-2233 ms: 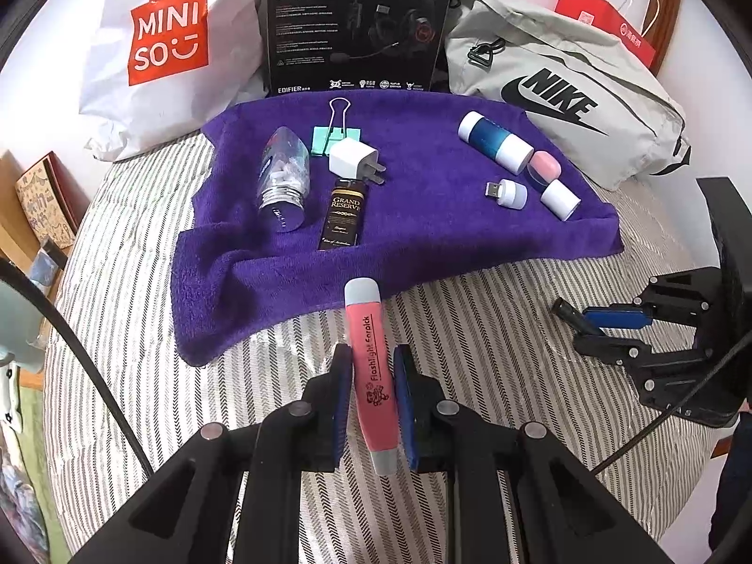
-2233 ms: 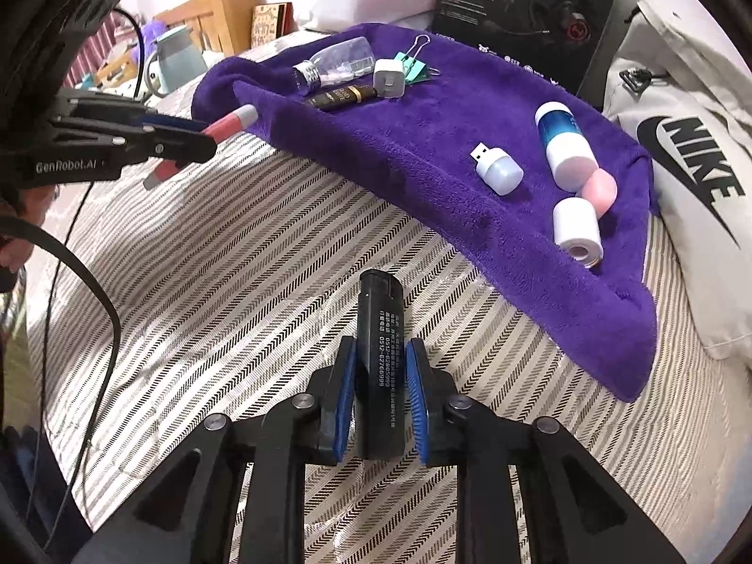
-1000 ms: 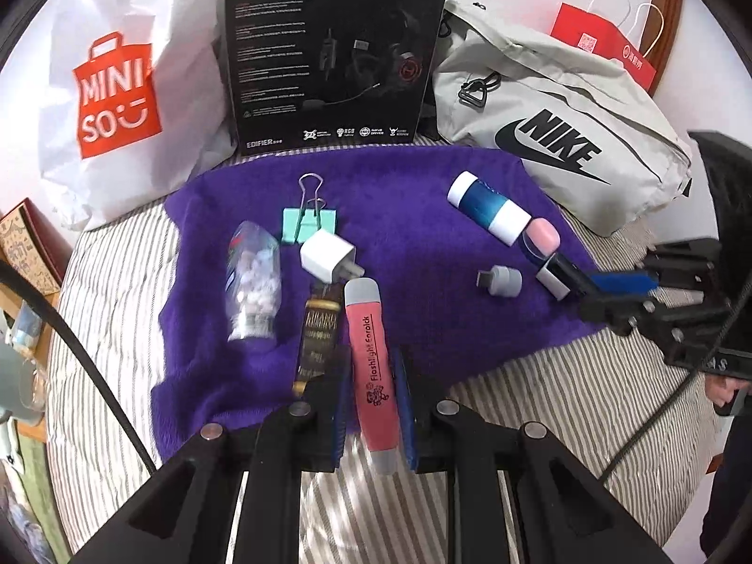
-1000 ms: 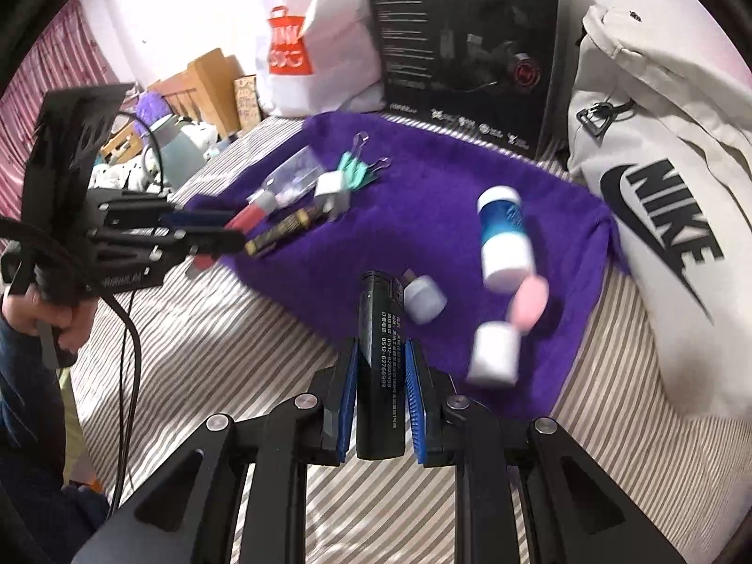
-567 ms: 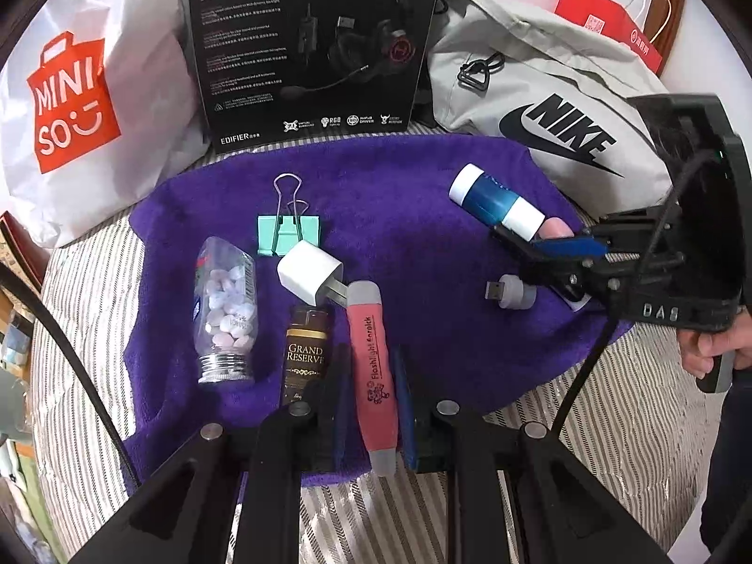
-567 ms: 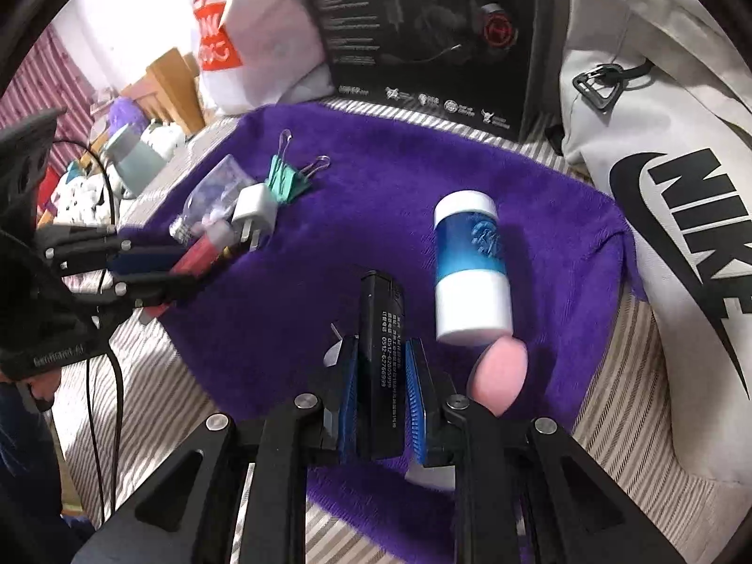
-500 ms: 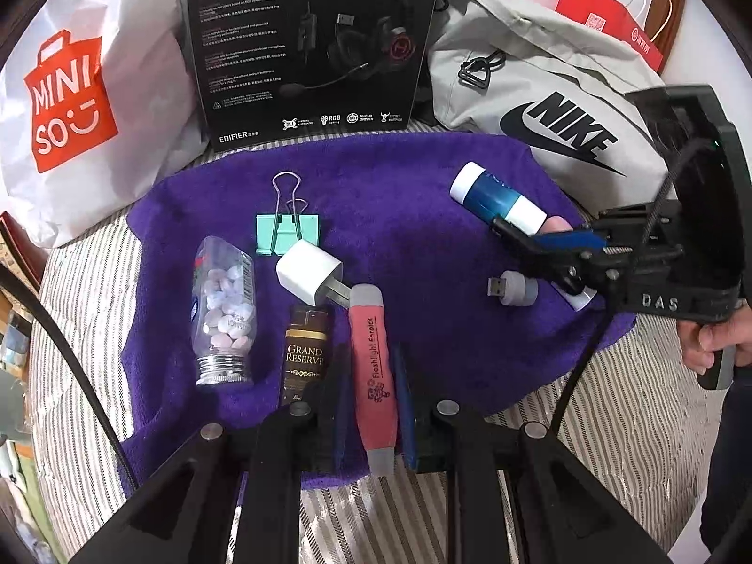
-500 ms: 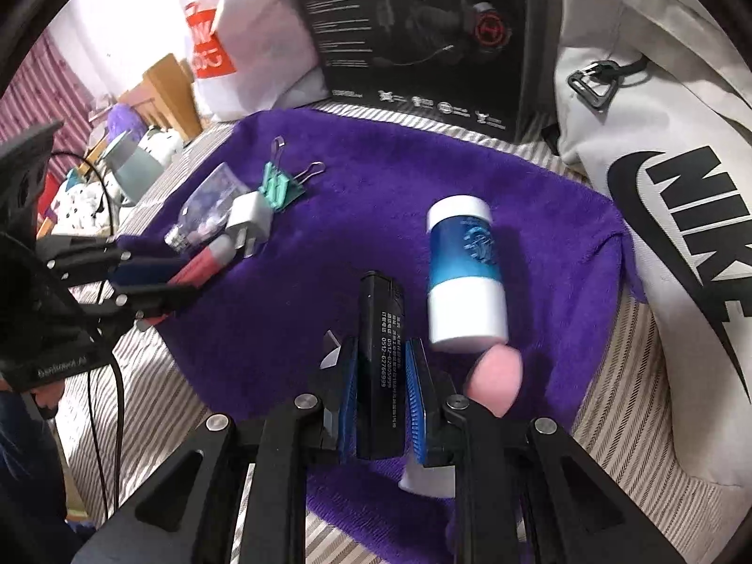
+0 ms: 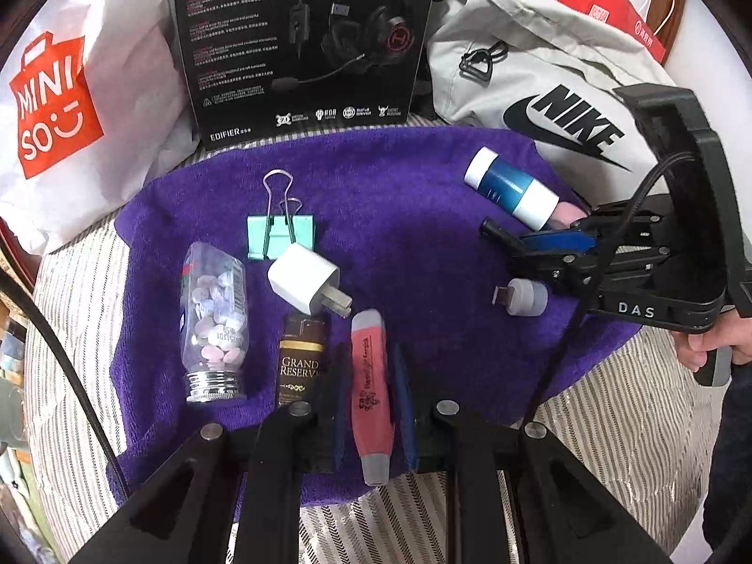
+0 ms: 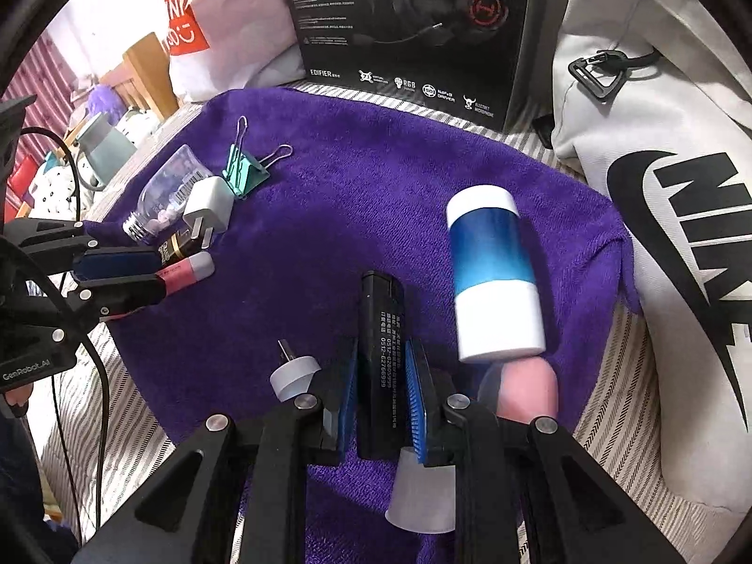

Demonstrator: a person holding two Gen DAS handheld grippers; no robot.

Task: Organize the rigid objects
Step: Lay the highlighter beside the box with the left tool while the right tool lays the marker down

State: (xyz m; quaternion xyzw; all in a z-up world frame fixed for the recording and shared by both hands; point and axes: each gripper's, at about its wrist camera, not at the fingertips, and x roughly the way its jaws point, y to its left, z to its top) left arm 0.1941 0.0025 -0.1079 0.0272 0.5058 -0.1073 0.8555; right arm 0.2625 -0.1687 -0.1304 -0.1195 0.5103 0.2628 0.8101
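A purple towel (image 9: 413, 197) holds a pill bottle (image 9: 214, 319), a mint binder clip (image 9: 279, 235), a white charger (image 9: 303, 277) and a Grand Reserve bar (image 9: 301, 362). A pink highlighter (image 9: 371, 399) lies on the towel right of that bar. My left gripper (image 9: 370, 350) stands open around it, with thin gaps at both pads. My right gripper (image 10: 381, 348) is shut on a black lighter (image 10: 380, 329), low over the towel. The lighter sits between a small USB plug (image 10: 293, 376) and a blue-and-white cylinder (image 10: 493, 277). A pink egg-shaped piece (image 10: 528, 390) and a white cap (image 10: 423, 493) lie beside its fingers.
Behind the towel stand a white MINISO bag (image 9: 61, 94), a black headset box (image 9: 305, 37) and a grey Nike bag (image 9: 564, 94), with a red paper bag (image 9: 611, 4) further back. Striped bedding (image 9: 611, 423) surrounds the towel. A hand (image 9: 714, 348) holds the right gripper's handle.
Both grippers came from the striped bedding onto the towel. The left fingers have loosened and the highlighter slid back between them. The right gripper carried the lighter in beside the blue-and-white cylinder.
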